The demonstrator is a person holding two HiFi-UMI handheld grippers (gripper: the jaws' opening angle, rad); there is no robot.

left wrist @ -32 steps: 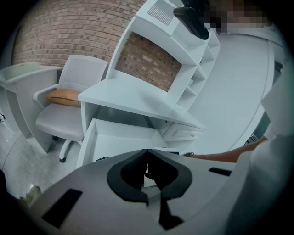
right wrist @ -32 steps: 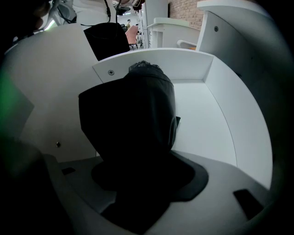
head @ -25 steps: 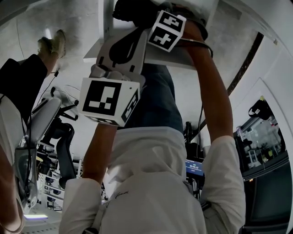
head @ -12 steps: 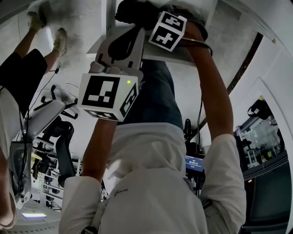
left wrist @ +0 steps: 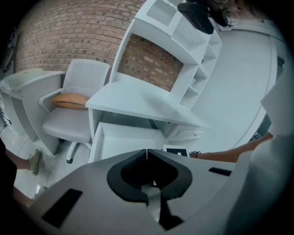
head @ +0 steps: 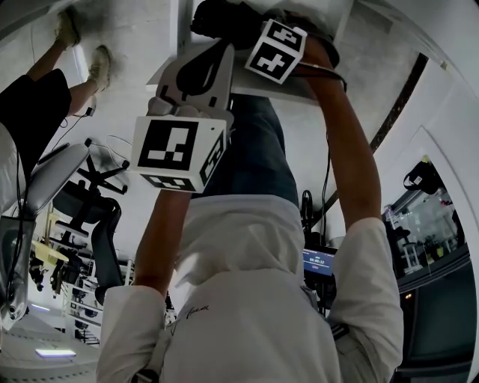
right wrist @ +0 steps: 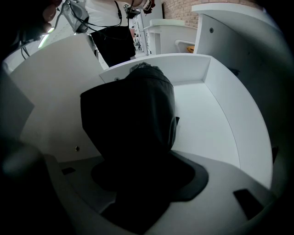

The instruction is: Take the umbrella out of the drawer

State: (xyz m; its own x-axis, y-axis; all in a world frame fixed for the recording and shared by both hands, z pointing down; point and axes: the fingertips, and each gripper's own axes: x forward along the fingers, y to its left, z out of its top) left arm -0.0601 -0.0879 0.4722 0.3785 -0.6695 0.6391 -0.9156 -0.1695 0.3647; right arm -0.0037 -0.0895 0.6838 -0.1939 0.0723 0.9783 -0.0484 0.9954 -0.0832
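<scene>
The black folded umbrella [right wrist: 133, 119] stands between the jaws of my right gripper [right wrist: 140, 167], which is shut on it just above the open white drawer [right wrist: 206, 119]. The drawer's white bottom shows bare beside the umbrella. In the head view the umbrella [head: 224, 19] is a dark mass at the top, next to the right gripper's marker cube [head: 275, 51]. My left gripper [left wrist: 147, 153] is shut and holds nothing; it hangs in front of the drawer [left wrist: 131, 137], apart from it. Its marker cube [head: 179, 149] shows in the head view.
The drawer belongs to a white desk [left wrist: 138, 98] with a shelf unit [left wrist: 183, 50] above it against a brick wall. A white chair [left wrist: 76, 117] with an orange cushion [left wrist: 71, 100] stands left of the desk. Another person [head: 37, 97] stands nearby.
The two grippers have hardly moved and the right one keeps the umbrella. The other person at the left of the head view has shifted.
</scene>
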